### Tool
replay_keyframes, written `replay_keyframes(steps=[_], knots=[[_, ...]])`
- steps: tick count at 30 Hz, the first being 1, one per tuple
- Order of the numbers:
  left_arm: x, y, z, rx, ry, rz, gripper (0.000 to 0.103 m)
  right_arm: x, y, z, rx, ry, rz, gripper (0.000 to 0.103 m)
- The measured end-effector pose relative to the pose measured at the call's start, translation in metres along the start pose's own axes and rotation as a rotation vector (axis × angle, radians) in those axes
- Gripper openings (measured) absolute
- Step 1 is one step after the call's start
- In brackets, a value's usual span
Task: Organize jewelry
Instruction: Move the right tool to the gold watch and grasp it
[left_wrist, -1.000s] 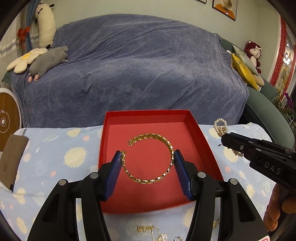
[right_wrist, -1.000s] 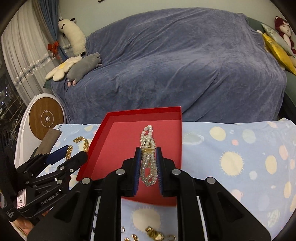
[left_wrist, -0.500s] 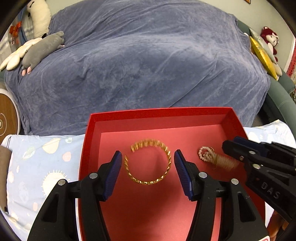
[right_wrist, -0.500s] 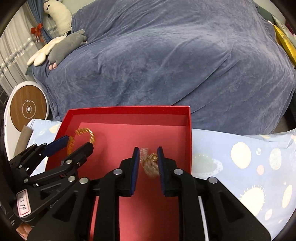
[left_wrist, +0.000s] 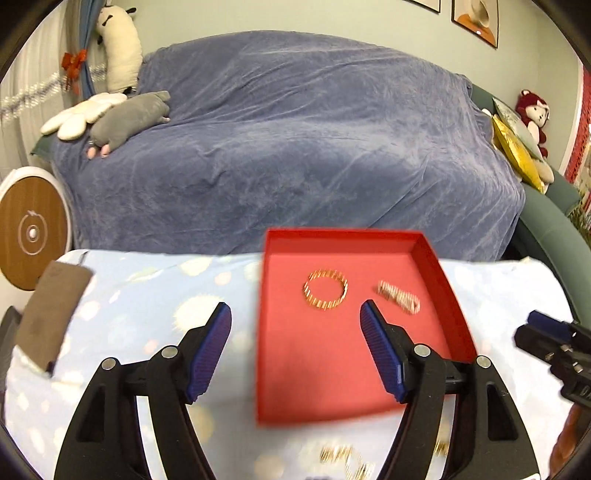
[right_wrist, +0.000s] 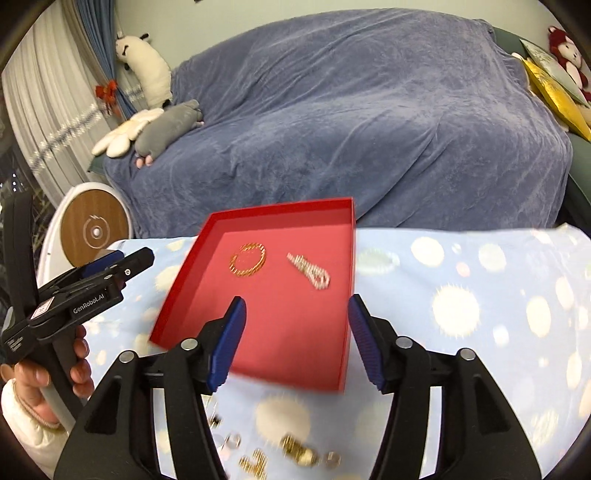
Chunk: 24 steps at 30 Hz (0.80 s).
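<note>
Jewelry (right_wrist: 248, 260); "GenRobot.AI" on left gripper (right_wrist: 135, 259)

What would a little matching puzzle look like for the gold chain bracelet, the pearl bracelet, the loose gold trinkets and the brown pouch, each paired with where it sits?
Things:
1. gold chain bracelet
2. pearl bracelet
3. loose gold trinkets
4. flat brown pouch

Places:
A. on the sun-patterned cloth, in front of the red tray's near edge
B. inside the tray, nearer its right wall
C. at the cloth's far left edge
D. inside the tray, left of the other bracelet

Pairs: 1-D, 2-B, 3-A, 4-C
</note>
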<state>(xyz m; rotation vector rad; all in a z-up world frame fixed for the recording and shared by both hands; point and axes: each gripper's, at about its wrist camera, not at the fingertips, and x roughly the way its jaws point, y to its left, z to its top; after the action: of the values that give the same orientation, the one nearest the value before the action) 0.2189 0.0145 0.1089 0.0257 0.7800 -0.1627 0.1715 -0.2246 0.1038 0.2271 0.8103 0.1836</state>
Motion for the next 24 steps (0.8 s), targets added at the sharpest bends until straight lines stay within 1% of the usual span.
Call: replay_keyframes(steps=[3, 6, 10, 13, 15, 16, 18, 20, 24], knots=[[-0.029, 0.002, -0.034, 0.021, 0.004, 0.030, 0.072, -0.028, 0.003, -0.032, 0.002, -0.014, -0.010, 0.059], [-0.044, 0.004, -0.069, 0.000, 0.039, 0.014, 0.073, -0.044, 0.005, -0.063, 0.028, -0.002, 0.002, 0.059], [-0.045, 0.003, -0.119, -0.032, 0.118, -0.002, 0.074, -0.051, 0.006, -0.101, 0.042, 0.015, -0.006, 0.059], [-0.038, -0.001, -0.144, -0.048, 0.129, 0.013, 0.074, -0.041, 0.007, -0.123, 0.019, 0.042, -0.045, 0.059], [-0.029, -0.007, -0.154, -0.021, 0.155, 0.031, 0.074, -0.028, 0.007, -0.130, 0.007, 0.085, -0.048, 0.059], [-0.026, -0.010, -0.158, -0.007, 0.164, 0.023, 0.074, -0.022, 0.006, -0.132, 0.001, 0.095, -0.056, 0.059], [-0.023, -0.013, -0.161, 0.016, 0.158, 0.024, 0.074, -0.014, 0.006, -0.136, -0.012, 0.101, -0.078, 0.059], [-0.021, -0.014, -0.163, 0.035, 0.154, 0.029, 0.074, -0.008, 0.007, -0.136, -0.013, 0.106, -0.079, 0.059], [-0.017, -0.010, -0.166, 0.013, 0.174, 0.007, 0.074, 0.003, 0.013, -0.138, -0.056, 0.124, -0.081, 0.059]])
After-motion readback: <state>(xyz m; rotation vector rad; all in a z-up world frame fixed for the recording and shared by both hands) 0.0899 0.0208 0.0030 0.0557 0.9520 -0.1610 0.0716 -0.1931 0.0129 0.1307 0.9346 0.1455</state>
